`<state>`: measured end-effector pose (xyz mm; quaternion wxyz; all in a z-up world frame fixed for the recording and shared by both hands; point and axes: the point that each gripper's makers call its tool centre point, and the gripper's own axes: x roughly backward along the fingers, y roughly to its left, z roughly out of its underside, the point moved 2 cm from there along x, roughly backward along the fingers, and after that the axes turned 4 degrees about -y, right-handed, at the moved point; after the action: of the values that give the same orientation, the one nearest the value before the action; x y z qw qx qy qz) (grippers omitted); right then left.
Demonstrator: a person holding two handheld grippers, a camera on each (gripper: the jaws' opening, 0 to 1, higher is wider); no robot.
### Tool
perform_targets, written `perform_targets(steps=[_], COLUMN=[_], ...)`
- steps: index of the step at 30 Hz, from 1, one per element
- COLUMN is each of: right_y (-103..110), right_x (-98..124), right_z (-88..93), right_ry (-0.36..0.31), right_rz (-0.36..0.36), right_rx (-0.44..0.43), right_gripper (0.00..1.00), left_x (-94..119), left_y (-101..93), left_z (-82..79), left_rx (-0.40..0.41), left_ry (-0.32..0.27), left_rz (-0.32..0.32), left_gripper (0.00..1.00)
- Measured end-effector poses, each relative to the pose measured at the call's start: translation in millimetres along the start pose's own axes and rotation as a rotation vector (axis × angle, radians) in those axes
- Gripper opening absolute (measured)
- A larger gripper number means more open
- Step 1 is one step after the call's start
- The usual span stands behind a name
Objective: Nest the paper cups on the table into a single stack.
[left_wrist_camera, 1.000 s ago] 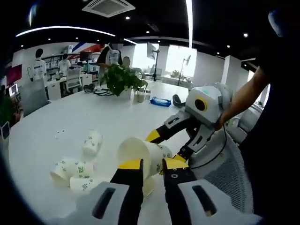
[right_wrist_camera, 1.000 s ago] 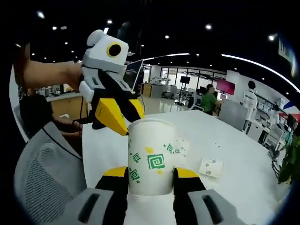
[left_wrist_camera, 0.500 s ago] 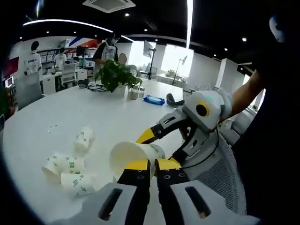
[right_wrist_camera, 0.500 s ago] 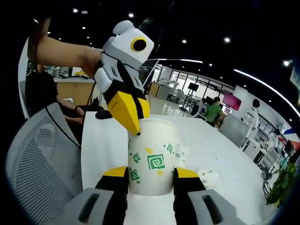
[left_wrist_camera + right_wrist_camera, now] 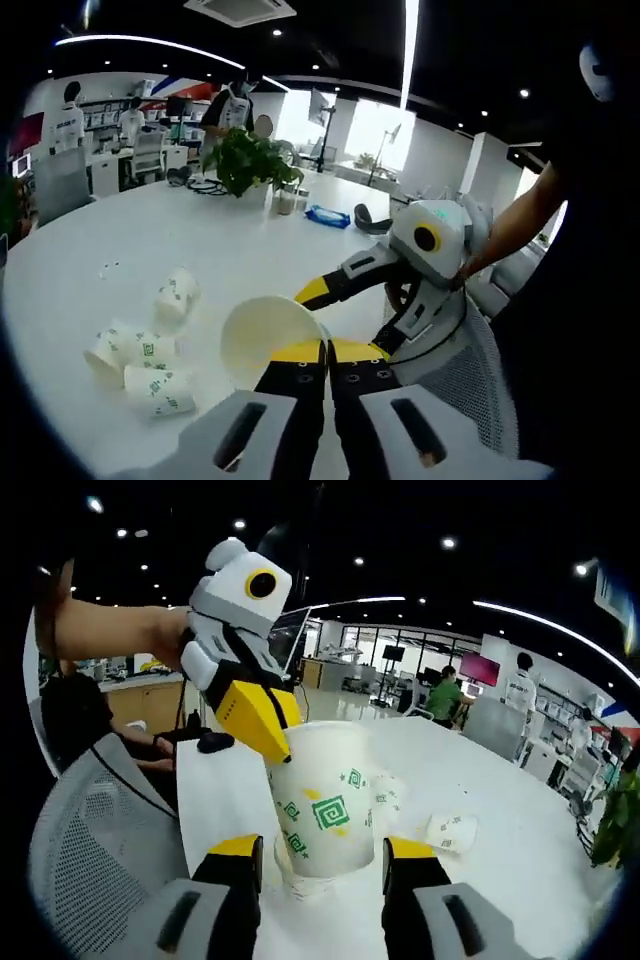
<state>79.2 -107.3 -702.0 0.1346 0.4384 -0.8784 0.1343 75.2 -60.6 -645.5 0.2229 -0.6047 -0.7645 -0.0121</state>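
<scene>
A white paper cup (image 5: pixel 262 340) with green square prints is held above the white table (image 5: pixel 120 250), its mouth turned toward the left gripper view. My left gripper (image 5: pixel 327 350) is shut on its rim. In the right gripper view the same cup (image 5: pixel 322 805) hangs tilted between the jaws of my right gripper (image 5: pixel 323 848), which stand open with a gap on each side. The left gripper (image 5: pixel 268 742) reaches in from the upper left and pinches the rim. The right gripper (image 5: pixel 350 318) flanks the cup from the right. Three more cups (image 5: pixel 130 347) lie on their sides on the table.
A potted plant (image 5: pixel 250 162) and a blue item (image 5: pixel 328 215) stand at the table's far side. A grey mesh chair (image 5: pixel 85 825) is beside the table edge. Another cup (image 5: pixel 450 833) lies on the tabletop. A person's arm (image 5: pixel 520 205) holds the right gripper. People stand in the background.
My right gripper's jaws have spread apart and let go of the cup. The left gripper has shut on the rim, and the cup now hangs tilted from it.
</scene>
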Motion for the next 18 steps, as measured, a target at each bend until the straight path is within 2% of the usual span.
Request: perform_targets(steps=[11,14,18], right_y=[-9,-11,-15], right_x=[10,13,18], right_z=[8.9,12.3,17.8], right_ry=[-0.014,-0.019,-0.022], right_rz=[0.053,0.072,0.103], right_rx=[-0.107,-0.147,-0.191], right_gripper=[0.65,0.67,0.72], left_x=[0,0,-2], left_y=[7.1,10.0,10.6], left_z=[8.7,15.3,18.7], left_rx=[-0.082,-0.129,-0.164], left_ry=[0.093,0.153,0.187], left_rz=[-0.028,-0.04,-0.045], left_gripper=[0.0,0.0,0.0])
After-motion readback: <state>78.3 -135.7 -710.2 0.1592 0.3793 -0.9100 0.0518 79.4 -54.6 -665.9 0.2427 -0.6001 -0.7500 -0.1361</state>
